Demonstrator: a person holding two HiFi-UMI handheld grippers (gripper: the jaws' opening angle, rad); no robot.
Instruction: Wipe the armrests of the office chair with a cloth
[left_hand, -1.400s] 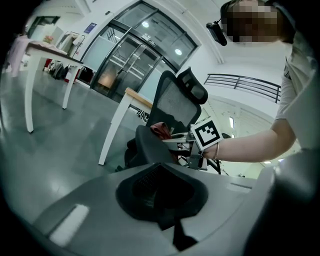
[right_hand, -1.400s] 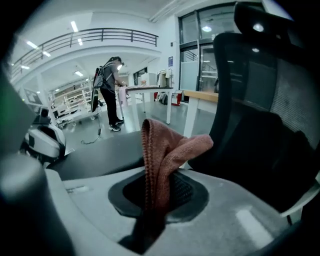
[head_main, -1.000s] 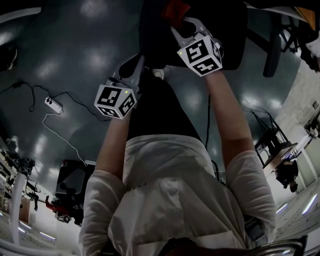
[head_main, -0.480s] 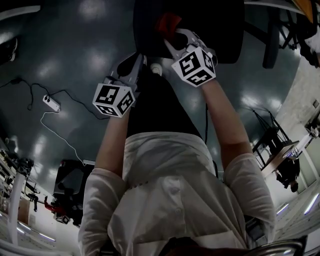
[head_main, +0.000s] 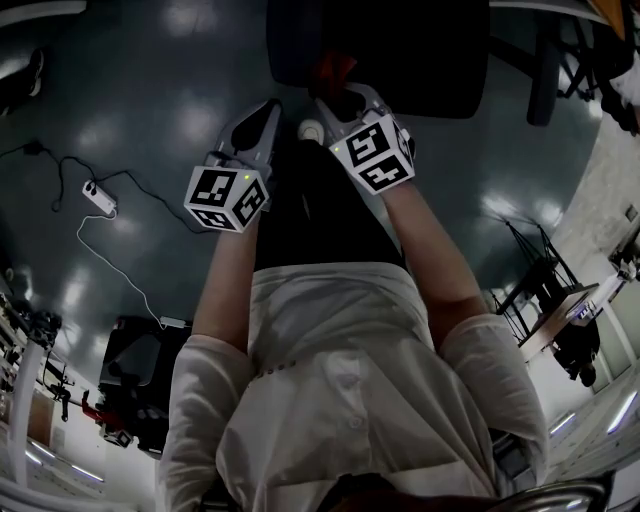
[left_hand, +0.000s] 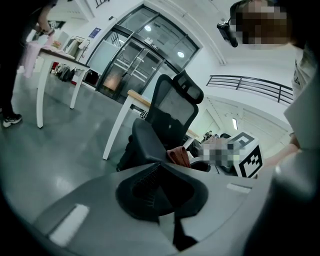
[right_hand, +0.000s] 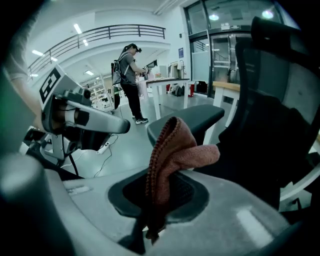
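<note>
"Where's the cloth (right_hand: 175, 145)?"
"Clamped in the right gripper's (right_hand: 157, 200) jaws, near the armrest (right_hand: 192, 117)."
"Around it?"
"The left gripper (left_hand: 162, 192) beside it, jaws together, empty; a desk (right_hand: 227, 86) beyond."

Dim, underexposed head view, ceiling-light glare on glossy floor (head_main: 130, 130), brighter gripper views, fisheye bending, dark vignetted corners

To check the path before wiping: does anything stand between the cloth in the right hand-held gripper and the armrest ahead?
Nothing visible stands between them: the cloth, pinched in the right hand-held gripper, rises directly in front of the armrest.
</note>
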